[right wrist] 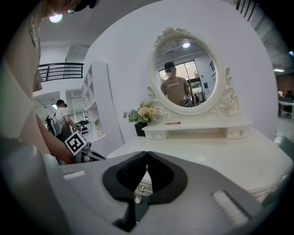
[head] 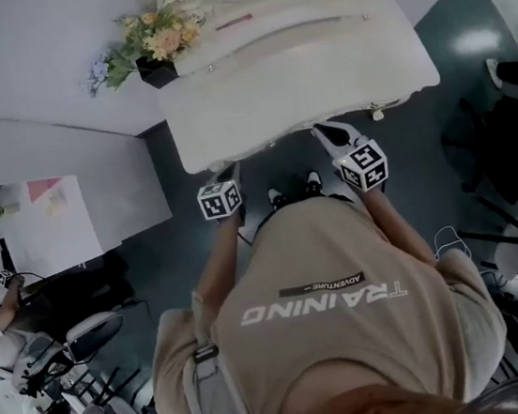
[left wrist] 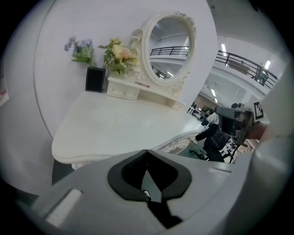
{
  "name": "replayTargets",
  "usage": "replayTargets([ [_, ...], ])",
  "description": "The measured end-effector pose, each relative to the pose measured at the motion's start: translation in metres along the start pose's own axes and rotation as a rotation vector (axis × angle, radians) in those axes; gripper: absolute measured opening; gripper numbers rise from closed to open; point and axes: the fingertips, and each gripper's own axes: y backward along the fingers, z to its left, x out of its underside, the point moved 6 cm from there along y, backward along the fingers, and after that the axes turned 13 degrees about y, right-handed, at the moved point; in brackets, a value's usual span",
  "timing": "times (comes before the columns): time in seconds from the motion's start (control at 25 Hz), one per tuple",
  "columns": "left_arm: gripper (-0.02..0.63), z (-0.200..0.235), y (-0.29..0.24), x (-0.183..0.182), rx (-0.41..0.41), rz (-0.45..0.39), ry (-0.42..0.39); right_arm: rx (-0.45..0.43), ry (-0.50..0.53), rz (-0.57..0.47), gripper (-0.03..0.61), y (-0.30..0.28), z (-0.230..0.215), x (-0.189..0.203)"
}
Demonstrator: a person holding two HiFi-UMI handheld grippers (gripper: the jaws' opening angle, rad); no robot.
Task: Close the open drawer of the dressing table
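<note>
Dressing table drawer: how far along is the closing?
Done, apparently: in the head view no drawer sticks out past the front edge of the white dressing table, so it looks pushed in or nearly so. In hand: the left gripper and right gripper sit at that edge, jaws together, holding nothing; a small gold knob shows beyond the right one. Left: confirming it is flush, which I cannot tell.

A white curved wall is seen behind, and a dark, glossy floor below. Office chairs are grouped at the left. A white shelf unit is set against the wall. An upper-level railing is lit by ceiling lights.
</note>
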Motion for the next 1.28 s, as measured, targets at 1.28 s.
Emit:
replayTargets([
  [1.28, 0.006, -0.153, 0.171, -0.245, 0.149, -0.758, -0.406, -0.027, 0.312, -0.350, 0.005, 0.009, -0.032, -0.210],
])
